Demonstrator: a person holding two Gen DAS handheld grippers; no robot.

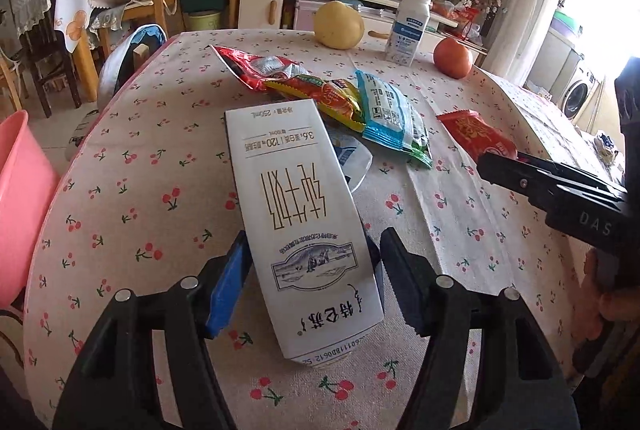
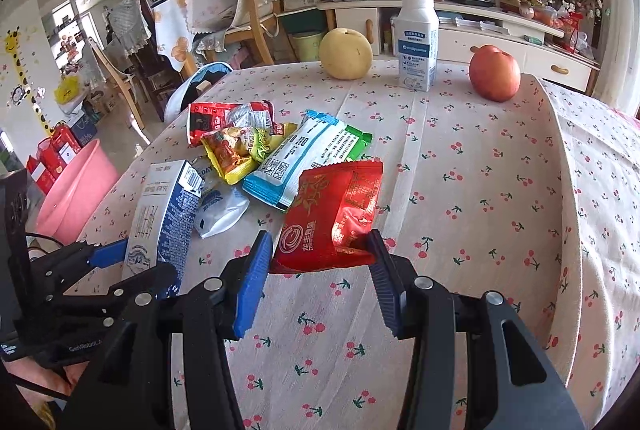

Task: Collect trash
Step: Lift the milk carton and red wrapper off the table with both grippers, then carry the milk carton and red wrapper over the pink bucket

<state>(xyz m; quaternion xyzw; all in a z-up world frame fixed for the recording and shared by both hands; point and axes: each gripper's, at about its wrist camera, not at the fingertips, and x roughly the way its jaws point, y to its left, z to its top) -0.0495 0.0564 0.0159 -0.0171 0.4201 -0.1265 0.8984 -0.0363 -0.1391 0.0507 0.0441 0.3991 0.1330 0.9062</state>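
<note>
Left tongs (image 1: 312, 282) straddle milk carton (image 1: 296, 214) loosely; right tongs (image 2: 320, 270) pinch red wrapper (image 2: 332, 210) on cherry-print tablecloth (image 2: 480, 190).

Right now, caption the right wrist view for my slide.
Right tongs clamp a red snack packet on the cherry-print tablecloth, wrappers piled behind.

The white milk carton (image 1: 304, 226) reads "特仑苏", "纯牛奶", "250mL", "3.6" and "120"; the black right gripper (image 1: 496, 166) body reads "DAS".

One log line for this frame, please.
left hand-held gripper: open around milk carton | right hand-held gripper: shut on red packet
</note>
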